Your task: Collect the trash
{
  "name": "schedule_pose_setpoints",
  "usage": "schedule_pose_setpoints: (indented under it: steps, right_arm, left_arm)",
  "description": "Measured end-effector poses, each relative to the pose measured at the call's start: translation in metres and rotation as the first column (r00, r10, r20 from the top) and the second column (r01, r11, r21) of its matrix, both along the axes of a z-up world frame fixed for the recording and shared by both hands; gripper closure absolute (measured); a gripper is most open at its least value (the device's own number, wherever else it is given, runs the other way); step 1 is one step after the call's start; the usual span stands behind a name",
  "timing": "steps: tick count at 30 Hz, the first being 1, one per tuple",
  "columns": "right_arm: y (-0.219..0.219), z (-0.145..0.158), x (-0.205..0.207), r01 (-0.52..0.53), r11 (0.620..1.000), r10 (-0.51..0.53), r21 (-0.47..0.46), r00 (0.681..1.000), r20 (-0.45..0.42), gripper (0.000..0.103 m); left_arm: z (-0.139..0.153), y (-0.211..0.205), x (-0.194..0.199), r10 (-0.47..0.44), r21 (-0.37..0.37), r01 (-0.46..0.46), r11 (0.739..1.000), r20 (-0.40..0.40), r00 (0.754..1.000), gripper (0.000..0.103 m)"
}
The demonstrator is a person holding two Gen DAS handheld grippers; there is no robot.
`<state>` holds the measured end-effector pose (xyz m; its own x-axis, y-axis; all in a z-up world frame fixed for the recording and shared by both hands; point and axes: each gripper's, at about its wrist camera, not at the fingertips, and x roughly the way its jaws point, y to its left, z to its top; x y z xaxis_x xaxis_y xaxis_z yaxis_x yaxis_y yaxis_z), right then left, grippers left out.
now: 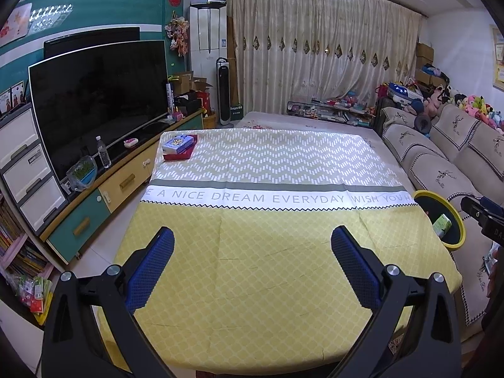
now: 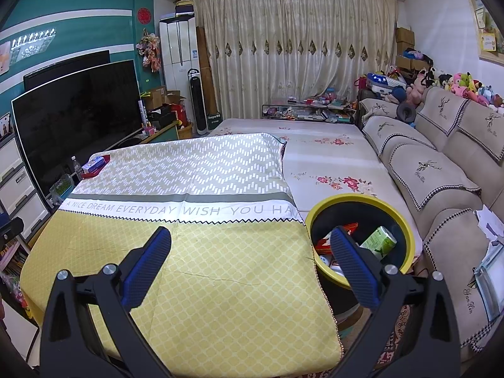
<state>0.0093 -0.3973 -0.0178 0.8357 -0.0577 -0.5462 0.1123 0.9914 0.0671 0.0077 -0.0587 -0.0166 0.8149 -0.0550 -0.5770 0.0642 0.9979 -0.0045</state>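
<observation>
Now right claw empty, agape; bin just beside, perhaps below.

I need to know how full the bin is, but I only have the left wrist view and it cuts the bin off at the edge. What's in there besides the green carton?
Observer: The right wrist view shows a red packet lying in the bin, left of the green carton.
Operator: Anything underneath them?
Observer: Yes, some white packaging with red print sits lower down, by the near rim.
Operator: Is the right gripper carrying anything?
Observer: No. The right gripper is open, with nothing between its fingers.
</observation>
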Motion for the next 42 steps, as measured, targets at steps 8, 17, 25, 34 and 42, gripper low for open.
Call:
schedule_pose_setpoints:
  steps: [8,17,25,34,42]
  right_arm:
    - [0.000,-0.001,0.000,0.000,1.000,0.000,0.002,1.000,-0.001,0.007]
    - [0.001,-0.003,0.001,-0.001,1.000,0.001,0.004,1.000,-0.005,0.007]
    - [0.002,-0.004,0.001,0.000,1.000,0.000,0.007,1.000,-0.006,0.007]
    - [0.003,-0.006,0.001,-0.001,1.000,0.001,0.011,1.000,-0.007,0.007]
    - [0.005,-0.006,0.001,-0.002,1.000,0.002,0.013,1.000,-0.011,0.007]
  left_arm:
    - [-0.001,-0.001,0.000,-0.001,0.002,0.001,1.000,0.000,1.000,0.005]
    - [-0.006,-0.002,0.000,-0.006,0.004,0.006,1.000,-0.007,1.000,0.005]
    - [-0.007,-0.003,0.001,-0.008,0.004,0.008,1.000,-0.011,1.000,0.005]
    - [-0.010,-0.005,0.002,-0.010,0.000,0.010,1.000,-0.019,1.000,0.005]
    - [-0.011,-0.005,0.003,-0.009,-0.011,0.009,1.000,-0.016,1.000,0.005]
